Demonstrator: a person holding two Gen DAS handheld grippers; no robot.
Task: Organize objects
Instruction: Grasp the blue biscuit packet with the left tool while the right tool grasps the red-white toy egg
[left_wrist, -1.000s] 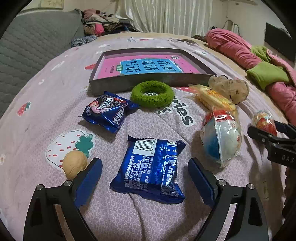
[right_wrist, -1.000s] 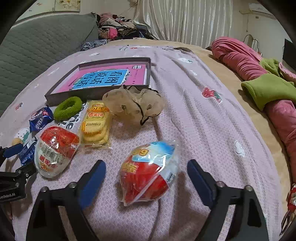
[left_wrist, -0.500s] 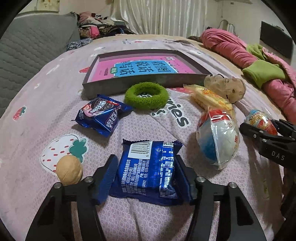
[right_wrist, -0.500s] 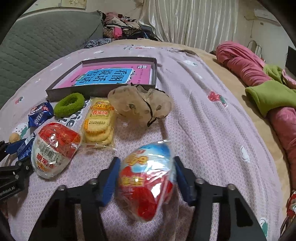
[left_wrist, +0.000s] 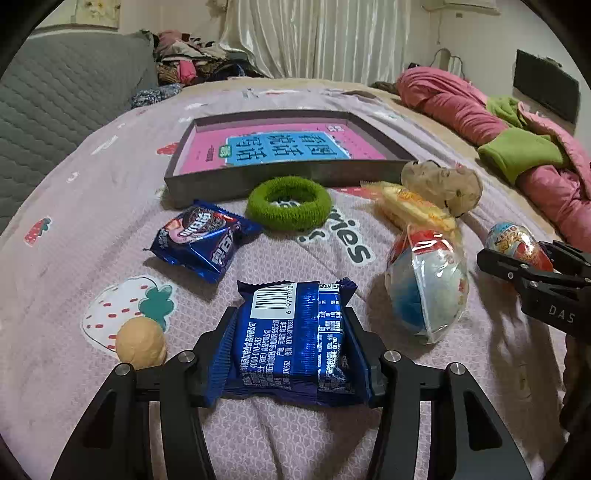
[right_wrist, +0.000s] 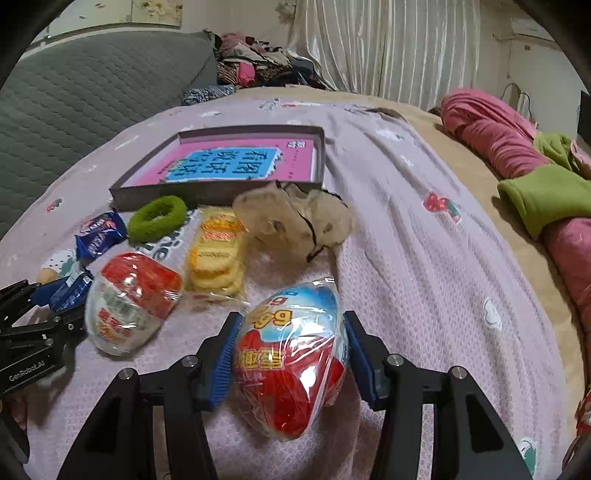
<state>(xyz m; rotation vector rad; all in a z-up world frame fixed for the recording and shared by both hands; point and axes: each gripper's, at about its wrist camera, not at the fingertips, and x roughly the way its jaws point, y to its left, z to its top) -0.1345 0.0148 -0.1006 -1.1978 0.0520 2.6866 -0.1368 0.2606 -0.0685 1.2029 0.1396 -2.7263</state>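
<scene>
L wrist view: left gripper (left_wrist: 291, 345) jaws just closed, clamped on blue biscuit pack (left_wrist: 293, 338) on bed (left_wrist: 66, 236), walnut-like ball (left_wrist: 140, 343) beside, R wrist view: right gripper (right_wrist: 290, 356) jaws just closed on wrapped toy egg (right_wrist: 291, 354), prob touching bed

Home bedroom. Bed (left_wrist: 424, 206) under lilac sheet with strawberry print fills both views. Grey quilted headboard (left_wrist: 55, 103) at left. Pale pleated curtains (left_wrist: 325, 37) along far wall. Heap of clothes (left_wrist: 192, 62) piled between headboard and curtains. Rolled pink quilt (left_wrist: 461, 103) and green cloth (left_wrist: 517, 155) along right bed edge. Dark flat screen (left_wrist: 546, 90) on right wall. Air conditioner (left_wrist: 458, 4) high up.
</scene>
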